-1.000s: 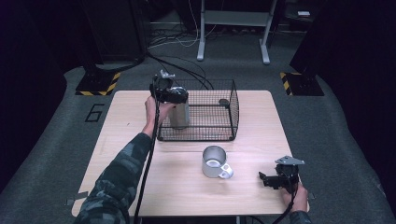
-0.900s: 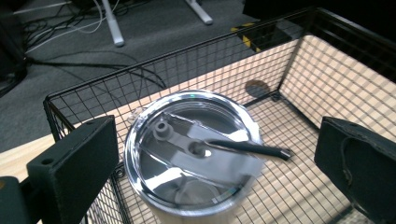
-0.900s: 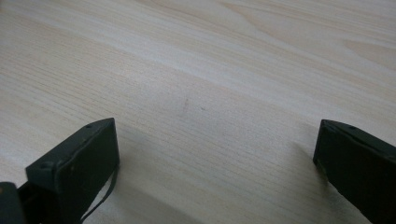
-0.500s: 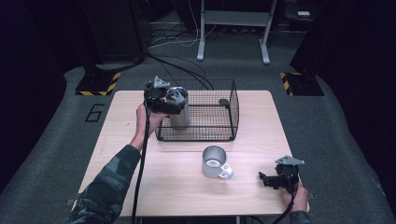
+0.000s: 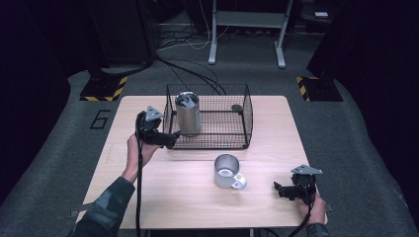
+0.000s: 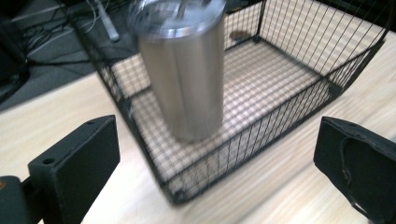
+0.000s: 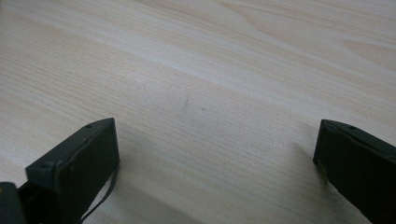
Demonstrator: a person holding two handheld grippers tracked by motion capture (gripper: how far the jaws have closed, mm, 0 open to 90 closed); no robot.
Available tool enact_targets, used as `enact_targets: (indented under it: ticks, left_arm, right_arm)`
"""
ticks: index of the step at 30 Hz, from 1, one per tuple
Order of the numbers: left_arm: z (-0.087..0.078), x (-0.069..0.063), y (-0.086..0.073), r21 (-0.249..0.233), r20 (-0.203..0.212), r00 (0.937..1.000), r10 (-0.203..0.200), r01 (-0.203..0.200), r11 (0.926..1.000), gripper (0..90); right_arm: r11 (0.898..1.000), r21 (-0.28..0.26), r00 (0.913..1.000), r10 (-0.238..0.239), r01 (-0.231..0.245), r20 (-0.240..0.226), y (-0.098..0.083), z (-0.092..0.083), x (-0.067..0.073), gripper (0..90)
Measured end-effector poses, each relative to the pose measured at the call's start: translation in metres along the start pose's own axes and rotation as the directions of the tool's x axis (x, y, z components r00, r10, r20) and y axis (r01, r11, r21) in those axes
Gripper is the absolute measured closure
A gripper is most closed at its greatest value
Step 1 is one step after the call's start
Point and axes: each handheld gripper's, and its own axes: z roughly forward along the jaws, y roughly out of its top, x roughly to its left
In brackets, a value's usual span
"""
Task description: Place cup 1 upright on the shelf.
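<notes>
A tall steel tumbler (image 5: 188, 113) (image 6: 183, 70) with a clear lid stands upright in the left end of a black wire basket (image 5: 232, 143) (image 6: 299, 98) on the wooden table (image 5: 163, 197). My left gripper (image 5: 170, 139) (image 6: 215, 163) hovers just outside the basket's left front corner, open and empty, pointing at the tumbler. A steel mug (image 5: 226, 171) with a handle sits in front of the basket. My right gripper (image 5: 277, 189) (image 7: 215, 163) rests low at the table's front right, open, with bare wood between its jaws.
A small dark round thing (image 5: 237, 107) lies in the basket's far right corner. Behind the table, cables (image 5: 197, 74) and a metal stand (image 5: 247, 29) cover the floor. Yellow-black striped plates (image 5: 104, 89) lie at both far corners.
My left gripper has let go of the tumbler, leaving it upright in the basket, and has drawn back left and toward me. The right gripper has not moved.
</notes>
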Motion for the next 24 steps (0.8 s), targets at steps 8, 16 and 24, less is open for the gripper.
enact_targets:
  ticks: [8,16,24]
  left_arm:
    - [-0.01,0.008,-0.056,0.036,-0.004,0.9981,-0.061,0.061,0.9975,0.2]
    - [-0.014,0.013,-0.097,0.072,-0.024,0.9924,-0.121,0.122,0.9899,0.1]
    - [-0.009,0.016,-0.143,0.161,-0.034,0.985,-0.169,0.172,0.9718,0.1]
  right_arm:
    - [1.0,-0.002,1.0,-0.005,0.005,0.002,0.0,0.0,0.0,0.0]
    - [1.0,0.0,1.0,0.002,-0.002,0.005,0.0,0.0,0.0,0.0]
    - [1.0,0.001,1.0,0.002,-0.002,0.006,0.0,0.0,0.0,0.0]
